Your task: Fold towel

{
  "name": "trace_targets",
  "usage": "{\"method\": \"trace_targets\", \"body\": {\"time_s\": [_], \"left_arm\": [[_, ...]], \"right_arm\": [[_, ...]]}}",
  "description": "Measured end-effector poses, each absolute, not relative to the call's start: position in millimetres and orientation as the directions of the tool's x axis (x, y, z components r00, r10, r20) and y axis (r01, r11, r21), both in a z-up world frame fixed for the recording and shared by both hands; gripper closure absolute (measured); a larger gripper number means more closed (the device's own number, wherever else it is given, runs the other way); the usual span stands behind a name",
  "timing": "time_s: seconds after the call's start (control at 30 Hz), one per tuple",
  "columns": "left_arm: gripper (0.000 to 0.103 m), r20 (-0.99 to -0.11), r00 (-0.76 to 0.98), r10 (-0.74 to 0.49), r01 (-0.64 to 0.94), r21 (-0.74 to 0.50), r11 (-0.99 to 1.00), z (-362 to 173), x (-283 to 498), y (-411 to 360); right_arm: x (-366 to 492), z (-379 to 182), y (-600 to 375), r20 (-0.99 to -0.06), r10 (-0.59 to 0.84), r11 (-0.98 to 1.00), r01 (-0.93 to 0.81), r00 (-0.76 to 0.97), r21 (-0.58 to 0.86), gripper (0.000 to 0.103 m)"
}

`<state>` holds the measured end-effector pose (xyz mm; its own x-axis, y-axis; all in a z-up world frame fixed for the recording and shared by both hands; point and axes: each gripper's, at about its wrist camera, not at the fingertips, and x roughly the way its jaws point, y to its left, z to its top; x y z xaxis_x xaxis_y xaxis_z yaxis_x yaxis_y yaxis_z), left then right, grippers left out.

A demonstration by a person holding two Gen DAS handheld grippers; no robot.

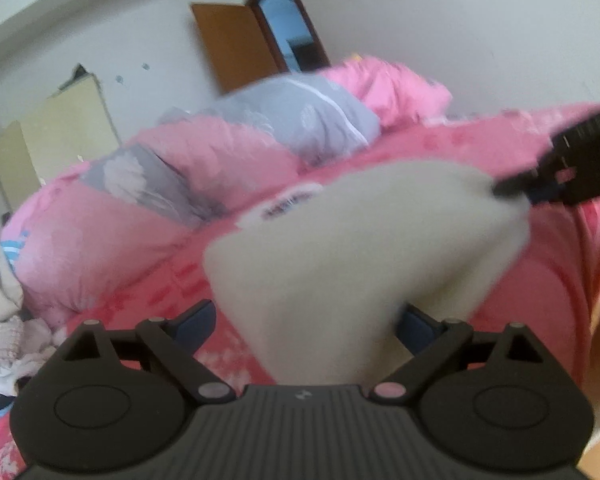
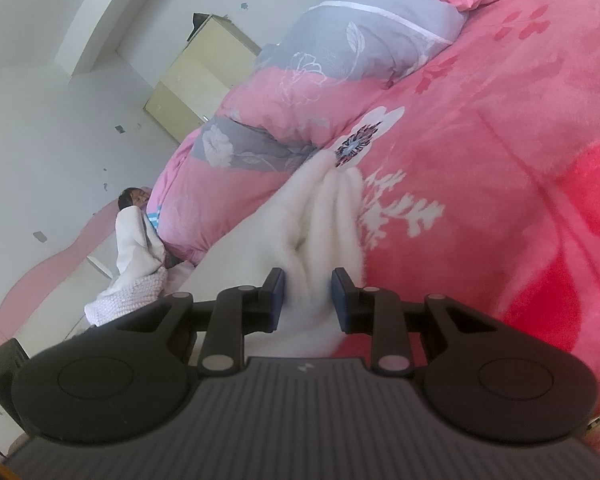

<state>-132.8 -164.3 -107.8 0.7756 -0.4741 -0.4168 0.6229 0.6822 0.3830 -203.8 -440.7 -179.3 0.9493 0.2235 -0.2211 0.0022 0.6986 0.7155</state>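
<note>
Two black two-finger grippers at work over a wide pink fleece bedspread [image 2: 480,152] printed with white flowers, a rumpled pink-and-grey quilt [image 2: 300,80] heaped at its far side. Between them, lifted just clear of the bedspread, a soft off-white terry towel [image 1: 360,240], stretched from one tool to the other. Right gripper [image 2: 307,300] clenched on a bunched corner of the cloth, pleats fanning forward from blue pads [image 2: 278,300] pressed into the pile; pointed a little below level, tipped toward the bed. Left gripper [image 1: 306,324] angled more steeply down, fingers set wide with a thick fold of towel draped between them; blurred, so impossible to tell whether the pads actually bite or merely cradle the cloth. Risks from here, as a judgement: a loose left hold letting its edge slip and sag mid-fold; uneven pull from the two hands skewing the fold line; plush nap dragging on the fleece and rumpling the lower layer.
</note>
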Motion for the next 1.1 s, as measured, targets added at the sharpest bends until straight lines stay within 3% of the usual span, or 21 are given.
{"method": "trace_targets", "body": {"time_s": [0.1, 0.13, 0.23, 0.43, 0.6, 0.73, 0.93, 1.1], "left_arm": [[0.009, -0.418, 0.791, -0.446, 0.596, 0.369, 0.713, -113.0, -129.0, -161.2], [0.014, -0.400, 0.810, -0.429, 0.570, 0.365, 0.736, -110.2, -127.0, -157.7], [0.013, -0.350, 0.843, -0.409, 0.522, 0.344, 0.781, -99.5, -124.3, -147.9], [0.012, -0.390, 0.831, -0.396, 0.541, 0.403, 0.738, -114.7, -131.6, -151.1], [0.011, -0.395, 0.847, -0.356, 0.503, 0.382, 0.775, -112.7, -126.5, -147.8], [0.011, -0.357, 0.867, -0.348, 0.483, 0.429, 0.764, -114.7, -134.4, -148.7], [0.011, -0.383, 0.857, -0.343, 0.479, 0.351, 0.804, -110.8, -127.1, -141.3], [0.013, -0.465, 0.766, -0.444, 0.567, 0.163, 0.808, -102.2, -114.9, -122.6]], "right_arm": [[-203.4, -179.3, -440.6, -0.222, 0.224, 0.697, 0.003, 0.949, 0.717, 0.077], [-203.5, -179.2, -440.5, -0.222, 0.224, 0.698, 0.003, 0.949, 0.716, 0.077], [-203.7, -178.8, -439.8, -0.222, 0.225, 0.700, 0.001, 0.949, 0.714, 0.077], [-203.1, -178.8, -439.0, -0.226, 0.223, 0.701, 0.005, 0.948, 0.713, 0.076], [-203.3, -177.9, -438.9, -0.227, 0.224, 0.700, 0.005, 0.948, 0.714, 0.077], [-203.2, -177.6, -438.9, -0.227, 0.223, 0.700, 0.006, 0.948, 0.714, 0.077], [-203.9, -177.6, -438.5, -0.225, 0.225, 0.701, 0.003, 0.948, 0.713, 0.076], [-203.9, -178.5, -440.4, -0.220, 0.225, 0.691, 0.003, 0.949, 0.722, 0.076]]}}
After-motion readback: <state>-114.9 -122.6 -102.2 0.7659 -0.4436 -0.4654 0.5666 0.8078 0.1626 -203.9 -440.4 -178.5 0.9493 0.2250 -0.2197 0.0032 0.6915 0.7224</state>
